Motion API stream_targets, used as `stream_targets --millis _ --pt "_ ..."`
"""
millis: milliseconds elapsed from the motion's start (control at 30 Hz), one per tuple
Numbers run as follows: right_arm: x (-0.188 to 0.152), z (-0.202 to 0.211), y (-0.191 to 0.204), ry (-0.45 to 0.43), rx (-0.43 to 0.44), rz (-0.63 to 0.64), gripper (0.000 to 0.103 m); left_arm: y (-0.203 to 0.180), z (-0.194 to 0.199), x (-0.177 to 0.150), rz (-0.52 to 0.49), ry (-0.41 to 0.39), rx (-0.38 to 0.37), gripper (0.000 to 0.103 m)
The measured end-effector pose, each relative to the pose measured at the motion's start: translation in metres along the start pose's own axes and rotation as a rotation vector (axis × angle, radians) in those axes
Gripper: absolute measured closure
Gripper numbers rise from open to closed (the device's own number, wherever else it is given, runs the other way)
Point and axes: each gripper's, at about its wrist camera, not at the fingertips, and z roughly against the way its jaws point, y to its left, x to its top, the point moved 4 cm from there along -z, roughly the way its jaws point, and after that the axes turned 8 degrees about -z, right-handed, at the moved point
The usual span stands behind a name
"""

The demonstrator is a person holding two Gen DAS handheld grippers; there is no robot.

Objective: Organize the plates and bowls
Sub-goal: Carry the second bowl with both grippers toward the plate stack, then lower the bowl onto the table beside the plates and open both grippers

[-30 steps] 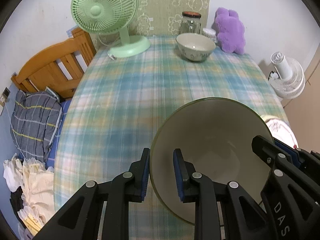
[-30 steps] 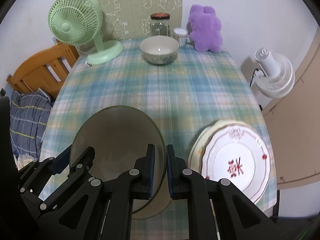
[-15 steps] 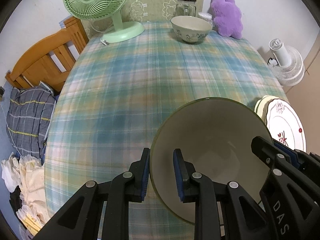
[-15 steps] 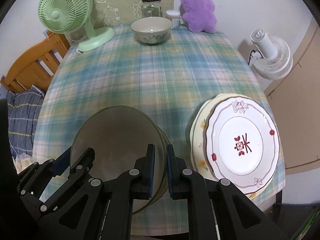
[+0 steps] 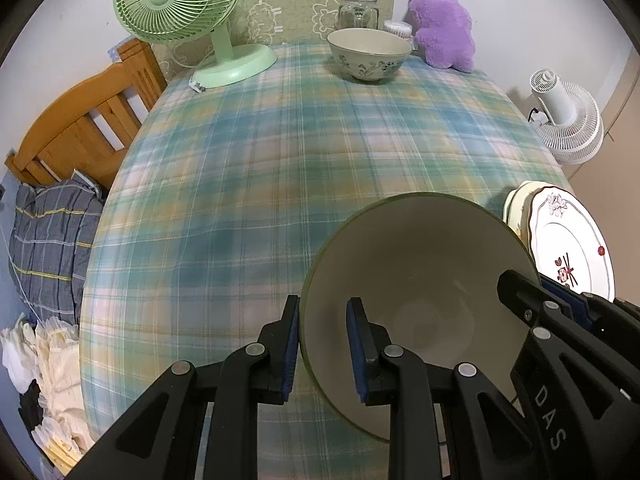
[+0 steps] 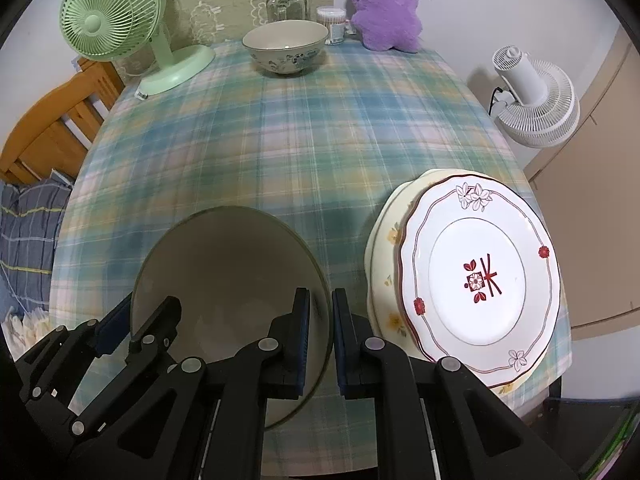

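Note:
A large grey-green bowl (image 5: 424, 280) is held above the plaid table by both grippers. My left gripper (image 5: 323, 350) is shut on its left rim. My right gripper (image 6: 320, 338) is shut on its right rim; the bowl also shows in the right wrist view (image 6: 228, 280). A flowered bowl (image 5: 369, 54) stands upright at the table's far end, also in the right wrist view (image 6: 285, 48). A white plate with a red flower motif (image 6: 480, 272) lies on a cream plate (image 6: 384, 248) at the table's near right edge.
A green desk fan (image 5: 188, 12) stands at the far left of the table (image 5: 280, 152). A glass jar (image 6: 287, 0), a small container (image 6: 331, 20) and a purple plush (image 6: 386, 6) sit at the far end. A wooden bed frame (image 5: 80, 120) is left, a white fan (image 6: 532, 100) right.
Both grippers have carried the bowl forward and lower over the table. The far flowered bowl, fan and the plate stack look nearer and larger. The grip on the bowl is unchanged.

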Motion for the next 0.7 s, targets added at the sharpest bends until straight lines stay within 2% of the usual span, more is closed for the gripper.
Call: stream_targets --millis 67,200,267,300,367,400,433,500,700 --pt "0.0 0.0 0.0 -0.003 0.003 0.0 0.087 0.0 0.0 -0.001 0.005 -0.001 -0.003 0.081" --pt "-0.001 -0.001 0.0 -0.007 0.011 0.005 0.086 0.0 0.001 -0.003 0.015 0.011 -0.041 0.065" --pt "-0.001 0.0 -0.001 -0.006 0.019 0.012 0.082 0.0 0.002 -0.004 0.014 0.008 -0.045 0.061" --pt "-0.002 0.0 0.0 -0.004 0.026 0.019 0.08 -0.001 0.003 -0.005 0.014 0.01 -0.05 0.053" --pt "-0.002 0.001 0.001 0.002 0.039 0.027 0.073 -0.001 0.004 -0.006 0.009 0.011 -0.044 0.045" --pt "-0.003 0.002 0.001 0.005 0.041 0.027 0.066 -0.001 0.006 -0.006 0.004 0.004 -0.046 0.038" --pt "-0.003 0.002 0.001 0.005 0.035 0.028 0.056 -0.001 0.008 -0.007 0.004 0.0 -0.05 0.035" --pt "-0.004 0.005 0.001 -0.003 0.045 0.025 0.044 0.0 0.013 -0.005 0.006 -0.014 -0.05 0.03" --pt "0.003 0.024 0.0 -0.051 0.059 0.024 0.037 0.003 0.029 0.007 0.019 -0.056 -0.043 0.025"
